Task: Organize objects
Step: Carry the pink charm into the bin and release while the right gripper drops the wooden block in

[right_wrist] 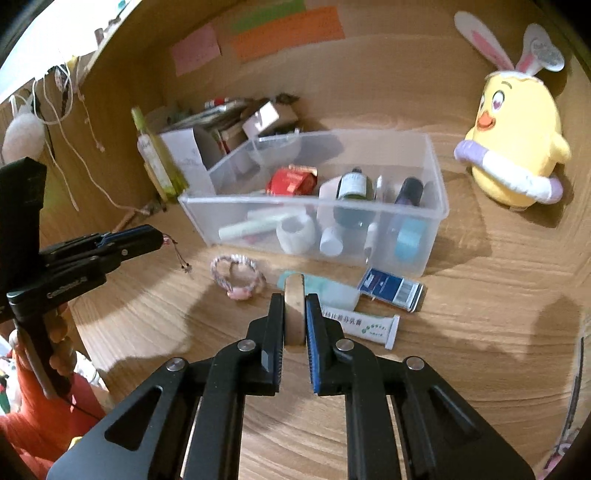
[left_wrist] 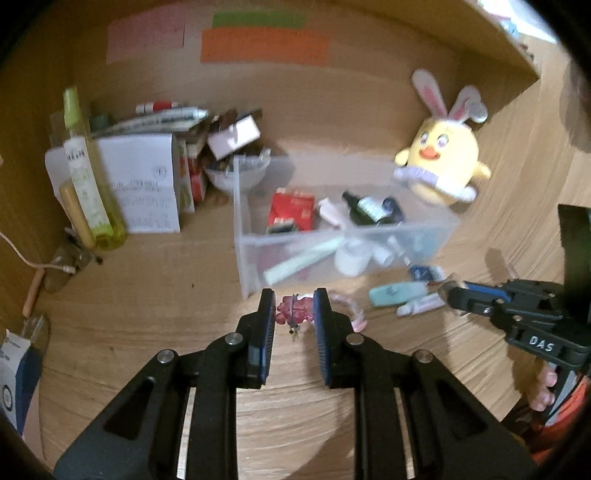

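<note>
Wood-grain desk (right_wrist: pixel 480 314), walled by wooden panels at back and sides, coloured paper notes (right_wrist: pixel 288 29) stuck to the back panel; their writing too blurred to read. Left claw (left_wrist: pixel 294 314) clamped on a small dark-red beaded charm (left_wrist: pixel 293 311) with a thin cord hanging from it, held above the desk just in front of the clear plastic bin (left_wrist: pixel 424 229). Right claw (right_wrist: pixel 294 317) closed on a tan roll standing on edge (right_wrist: pixel 294 306), over a mint tube (right_wrist: pixel 332 291). Beside that: a white tube with green Chinese print (right_wrist: pixel 364 325), not legible, and a navy barcoded box (right_wrist: pixel 391 290). Pink-and-white braided bracelet (right_wrist: pixel 238 277) lies flat near the bin's front wall. Bin holds a red packet (right_wrist: pixel 291 181), dark bottles, a blue tape roll (right_wrist: pixel 408 236). "DAS" reads on the right claw's body in the left view. Yellow chick plush with rabbit ears (right_wrist: pixel 513 147) stands right of the bin, open desk between them.
</note>
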Demonstrator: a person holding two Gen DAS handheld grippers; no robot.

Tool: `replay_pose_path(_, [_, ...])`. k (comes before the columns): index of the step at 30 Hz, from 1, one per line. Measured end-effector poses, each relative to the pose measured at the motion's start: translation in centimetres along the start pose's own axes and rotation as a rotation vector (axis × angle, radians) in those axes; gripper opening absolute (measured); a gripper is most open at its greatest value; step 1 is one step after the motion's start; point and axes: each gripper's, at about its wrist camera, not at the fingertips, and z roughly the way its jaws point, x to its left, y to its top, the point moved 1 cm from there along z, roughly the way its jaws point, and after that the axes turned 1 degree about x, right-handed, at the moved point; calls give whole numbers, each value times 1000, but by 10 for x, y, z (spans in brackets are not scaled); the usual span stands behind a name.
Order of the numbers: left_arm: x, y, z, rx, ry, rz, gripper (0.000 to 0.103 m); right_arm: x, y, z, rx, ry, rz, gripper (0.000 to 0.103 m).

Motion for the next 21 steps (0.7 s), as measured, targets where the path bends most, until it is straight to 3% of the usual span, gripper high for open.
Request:
replay_pose_path(9, [-12, 29, -25, -124, -40, -7, 20, 0, 26, -26, -107, -14, -12, 10])
replay_pose_path(21, [-14, 67, -21, -192, -41, -21, 20, -10, 69, -34, -203, -63, -32, 10])
